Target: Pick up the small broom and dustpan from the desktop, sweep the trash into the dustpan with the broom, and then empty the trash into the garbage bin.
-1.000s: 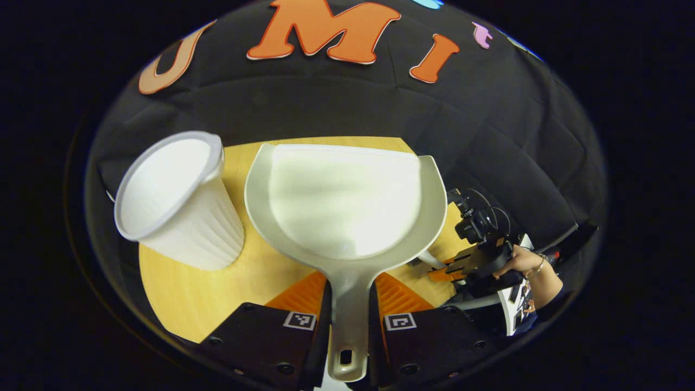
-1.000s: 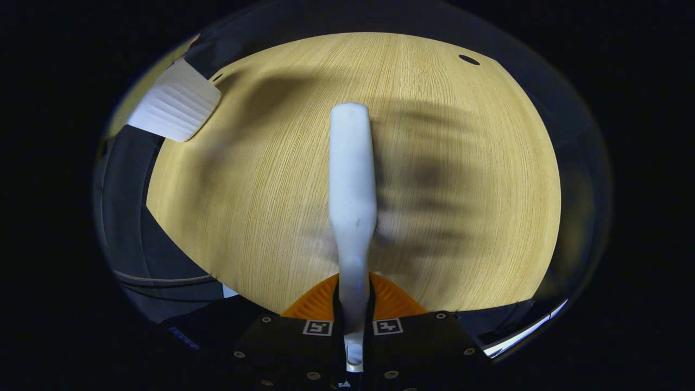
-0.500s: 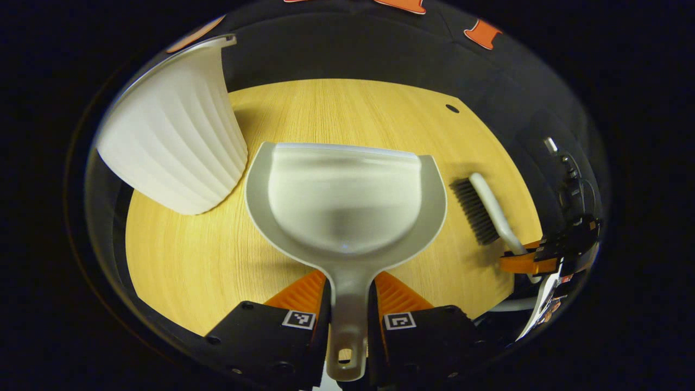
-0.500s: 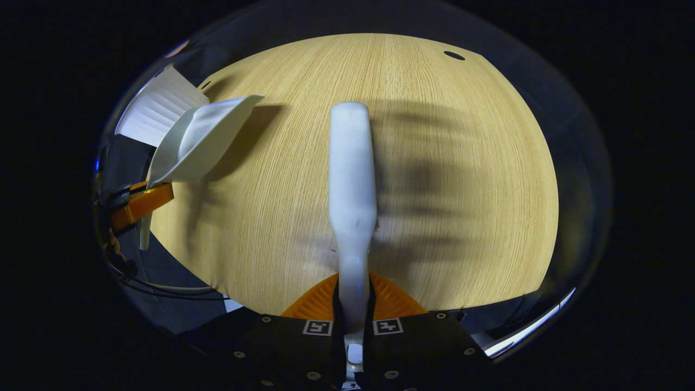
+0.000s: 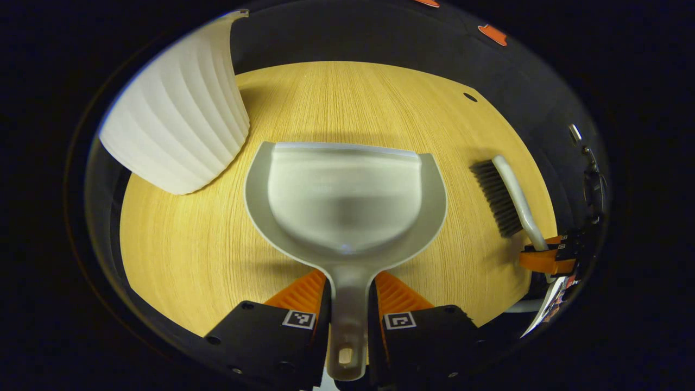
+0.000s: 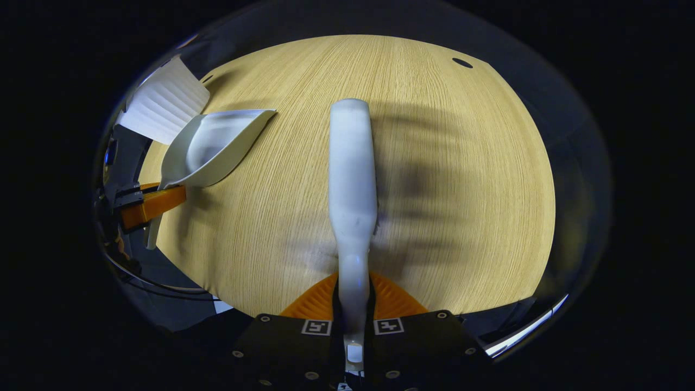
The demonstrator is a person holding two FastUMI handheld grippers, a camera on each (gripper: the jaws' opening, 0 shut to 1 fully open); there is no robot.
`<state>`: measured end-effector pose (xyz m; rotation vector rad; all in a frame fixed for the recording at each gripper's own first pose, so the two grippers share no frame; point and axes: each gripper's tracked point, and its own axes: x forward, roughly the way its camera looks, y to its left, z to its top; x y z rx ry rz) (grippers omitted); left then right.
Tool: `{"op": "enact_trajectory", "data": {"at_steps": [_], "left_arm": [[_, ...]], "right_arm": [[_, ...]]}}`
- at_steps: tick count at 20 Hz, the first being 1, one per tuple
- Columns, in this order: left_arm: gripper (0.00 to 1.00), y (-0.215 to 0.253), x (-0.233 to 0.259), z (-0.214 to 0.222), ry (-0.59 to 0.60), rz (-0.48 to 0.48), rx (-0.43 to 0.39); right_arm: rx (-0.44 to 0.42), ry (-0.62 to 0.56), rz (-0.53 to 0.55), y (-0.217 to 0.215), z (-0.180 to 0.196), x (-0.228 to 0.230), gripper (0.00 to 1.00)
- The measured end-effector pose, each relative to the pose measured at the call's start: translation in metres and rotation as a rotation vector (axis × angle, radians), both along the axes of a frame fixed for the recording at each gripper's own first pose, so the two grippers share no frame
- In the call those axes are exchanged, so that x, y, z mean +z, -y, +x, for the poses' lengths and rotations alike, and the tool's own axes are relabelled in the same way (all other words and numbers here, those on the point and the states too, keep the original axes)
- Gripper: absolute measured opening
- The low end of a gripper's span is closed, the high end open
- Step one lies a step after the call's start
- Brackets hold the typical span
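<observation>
A pale grey dustpan (image 5: 345, 201) hovers low over the wooden table (image 5: 190, 260), its pan empty. My left gripper (image 5: 347, 288) is shut on its handle. In the right gripper view the dustpan (image 6: 214, 146) shows at the left, held by the left gripper (image 6: 155, 202). The small broom (image 6: 352, 174) runs straight ahead above the table (image 6: 461, 190), its white back facing the camera, with my right gripper (image 6: 353, 290) shut on its handle. In the left gripper view the broom (image 5: 510, 198) is at the right, dark bristles turned toward the dustpan, with the right gripper (image 5: 545, 260) below it.
A white ribbed garbage bin (image 5: 174, 119) stands at the table's far left, close to the dustpan's left corner; the bin (image 6: 163, 106) is beyond the dustpan in the right gripper view. A small dark hole (image 6: 462, 62) marks the table's far right.
My left gripper has tipped down and come lower over the table with the dustpan, away from the bin's mouth. The broom has stayed almost still.
</observation>
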<state>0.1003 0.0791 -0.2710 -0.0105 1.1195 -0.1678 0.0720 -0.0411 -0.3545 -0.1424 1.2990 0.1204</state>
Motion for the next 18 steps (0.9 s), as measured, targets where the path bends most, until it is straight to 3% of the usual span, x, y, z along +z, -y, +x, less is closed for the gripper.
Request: {"op": "enact_trajectory", "data": {"at_steps": [7, 9, 10, 11, 12, 13, 18], "left_arm": [[0.36, -0.015, -0.003, 0.001, -0.038, 0.050, -0.024], [0.37, -0.021, -0.004, 0.000, -0.050, 0.061, -0.047], [0.39, -0.024, -0.003, 0.000, -0.054, 0.065, -0.059], [0.59, -0.018, -0.005, -0.008, -0.049, 0.077, -0.069], [0.78, -0.011, -0.009, -0.011, -0.047, 0.092, -0.082], [0.98, -0.029, 0.001, -0.007, -0.037, 0.104, -0.089], [0.97, -0.032, 0.042, -0.013, 0.088, 0.087, -0.066]], "right_arm": [[0.019, -0.005, 0.042, -0.010, -0.001, -0.001, 0.24], [0.018, 0.012, 0.025, -0.008, 0.002, -0.006, 0.39], [0.012, 0.025, 0.022, -0.007, 0.005, -0.005, 0.54], [-0.002, 0.036, 0.027, -0.005, 0.006, -0.004, 0.68], [-0.014, 0.051, 0.048, -0.008, 0.008, -0.001, 0.93], [-0.027, 0.071, 0.066, -0.010, 0.010, 0.003, 0.97], [-0.015, 0.224, 0.127, -0.014, 0.018, 0.050, 0.96]]}}
